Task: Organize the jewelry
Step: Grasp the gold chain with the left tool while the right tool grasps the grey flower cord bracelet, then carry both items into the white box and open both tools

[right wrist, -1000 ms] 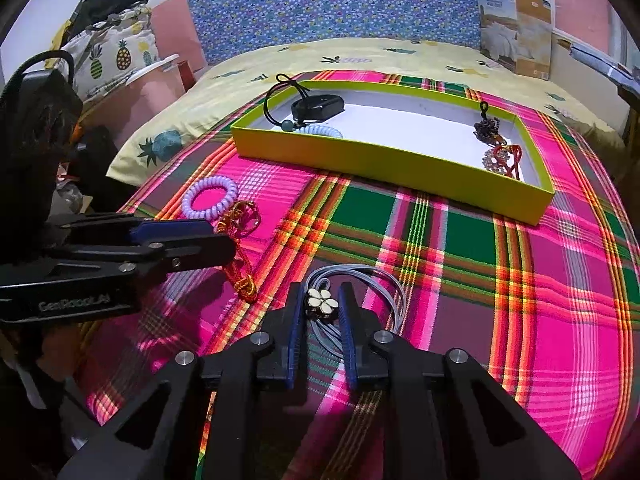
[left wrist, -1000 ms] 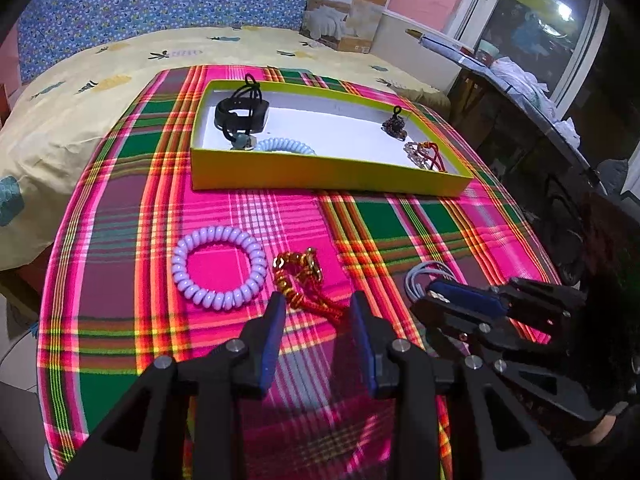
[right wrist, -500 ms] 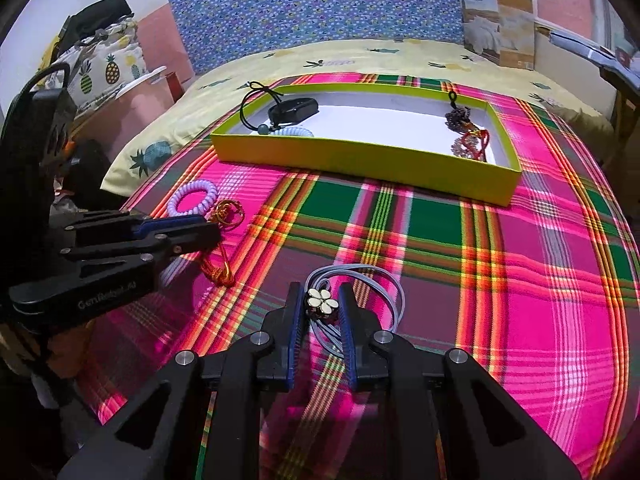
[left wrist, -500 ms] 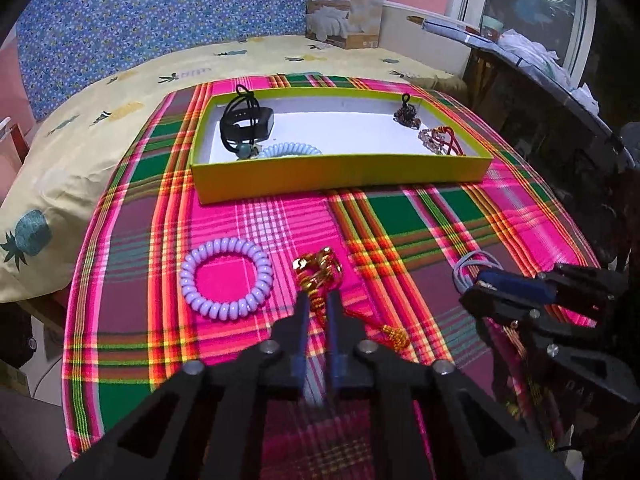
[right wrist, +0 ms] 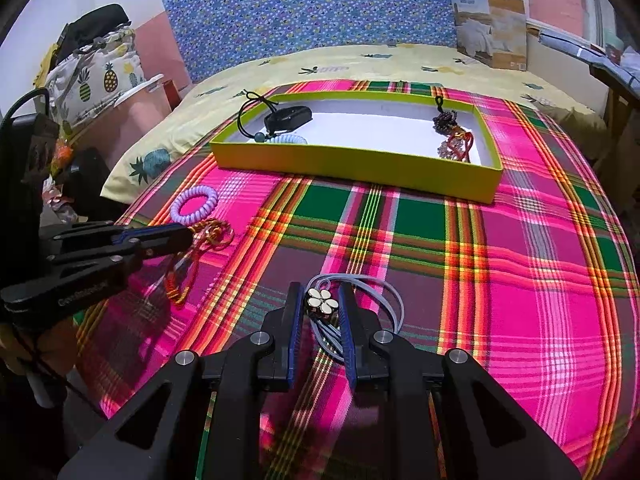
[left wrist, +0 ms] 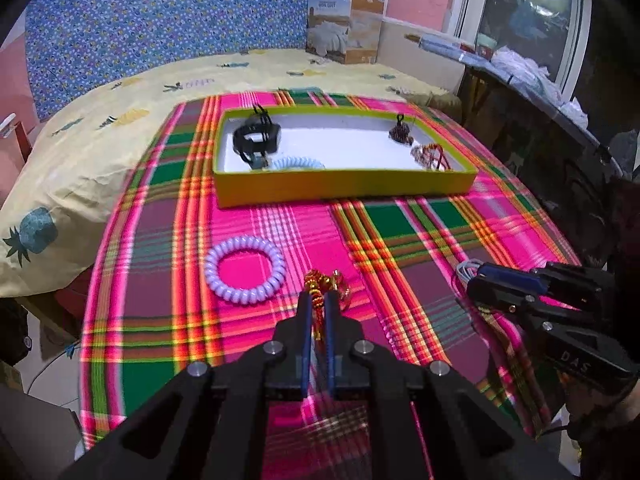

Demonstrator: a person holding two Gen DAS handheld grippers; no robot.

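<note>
A red-and-gold cord bracelet (left wrist: pixel 320 296) lies on the plaid cloth (left wrist: pixel 420 220) beside a lilac coil band (left wrist: pixel 245 269); the left gripper (left wrist: pixel 318 306) is clamped on it. The right gripper (right wrist: pixel 322 306) pinches a grey cord bracelet (right wrist: pixel 362 294) at its white flower charm (right wrist: pixel 319 301), shown only in the right view. The yellow-green tray (right wrist: pixel 360 162) sits beyond

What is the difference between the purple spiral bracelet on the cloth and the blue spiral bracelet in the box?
The purple spiral bracelet lies flat on the plaid cloth, fully visible, outside the yellow box. The blue spiral bracelet lies inside the box, at its left end beside a black strap item, half hidden by the front wall. Both are coiled rings; no gripper touches either.
</note>
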